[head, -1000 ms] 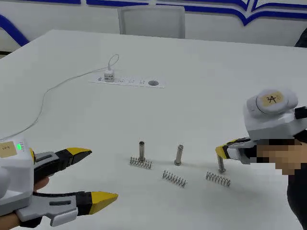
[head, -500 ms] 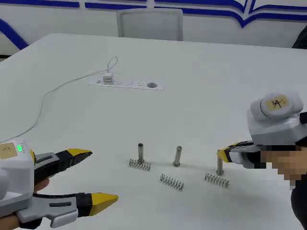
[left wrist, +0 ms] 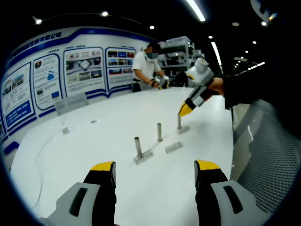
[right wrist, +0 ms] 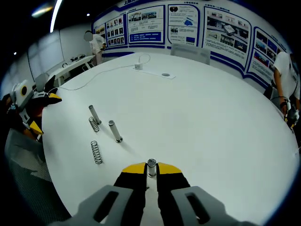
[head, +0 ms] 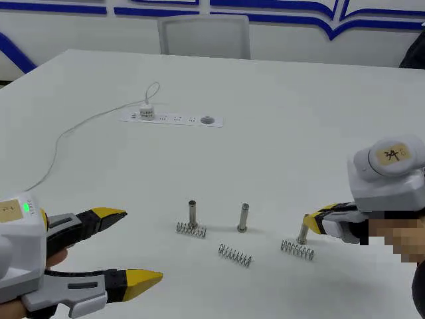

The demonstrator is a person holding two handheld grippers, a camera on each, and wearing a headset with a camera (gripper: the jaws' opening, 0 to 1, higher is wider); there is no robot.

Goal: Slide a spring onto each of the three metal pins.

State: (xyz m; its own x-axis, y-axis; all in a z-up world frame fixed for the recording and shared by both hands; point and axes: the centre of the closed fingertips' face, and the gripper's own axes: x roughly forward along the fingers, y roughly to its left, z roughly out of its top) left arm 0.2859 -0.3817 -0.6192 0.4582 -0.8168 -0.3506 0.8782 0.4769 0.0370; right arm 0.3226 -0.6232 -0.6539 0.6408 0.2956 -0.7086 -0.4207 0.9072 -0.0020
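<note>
Three short metal pins stand in a row on the white table: the left pin point(head: 192, 212), the middle pin point(head: 244, 217) and the right pin point(head: 303, 233). A spring lies beside each: left spring point(head: 191, 230), middle spring point(head: 235, 255), right spring point(head: 296, 250). My right gripper point(head: 311, 222) is shut on the right pin's upper part; in the right gripper view the pin's top point(right wrist: 151, 165) sits between the yellow tips. My left gripper point(head: 129, 246) hovers open and holds nothing at the near left, well short of the pins point(left wrist: 138, 147).
A white power strip point(head: 171, 118) with a plugged-in cable point(head: 73, 126) lies farther back on the table. A chair point(head: 203, 36) stands behind the far edge. Other people work at the room's far side point(left wrist: 146, 66). Bare tabletop surrounds the pins.
The head camera has shifted a little. My right gripper stays shut on the right pin, which now leans slightly. The left gripper has not moved.
</note>
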